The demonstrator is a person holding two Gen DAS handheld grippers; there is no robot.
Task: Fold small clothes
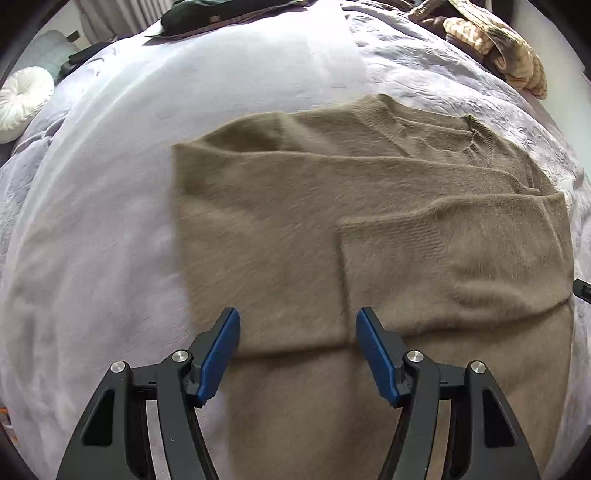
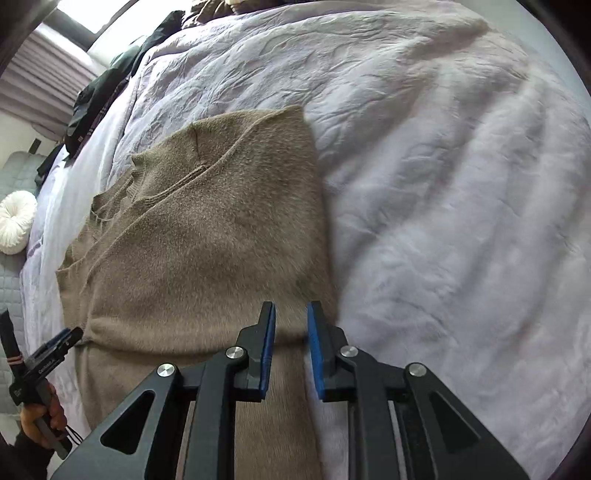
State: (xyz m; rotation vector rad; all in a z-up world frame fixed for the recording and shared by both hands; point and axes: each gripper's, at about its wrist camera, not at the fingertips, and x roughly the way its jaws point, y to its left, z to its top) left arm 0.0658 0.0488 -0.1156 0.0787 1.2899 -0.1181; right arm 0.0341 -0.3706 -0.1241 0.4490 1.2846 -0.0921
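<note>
**Both jaws open above a half-folded sweater**

Blue-padded jaws of the left gripper (image 1: 298, 332) stood wide apart in the left wrist view, holding nothing, with the taupe knit sweater (image 1: 369, 221) spread directly beyond and beneath them. A horizontal fold edge of the sweater ran across the gap between the two pads. The sweater lay flat on the lavender bed cover (image 1: 110, 221), its V-neck toward the far right and one sleeve folded across the body.

From the right wrist view, the right gripper (image 2: 291, 332) had its jaws parted by a narrower gap, also empty. They hung over the sweater's (image 2: 221, 240) near right edge, the same fold line passing just behind the pads, and the right pad sat close to where knit met bed cover (image 2: 461, 203). Whether either gripper touched the fabric could not be told.

At the lower left of that view the left gripper (image 2: 61, 341) appeared beside the sweater's left edge, held by the person's left hand (image 2: 44, 417).

A white round cushion (image 1: 24, 99) lay off the bed's far left side, and a dark garment (image 1: 229, 16) and a tan striped cloth (image 1: 498, 48) sat at the far end of the bed.
</note>
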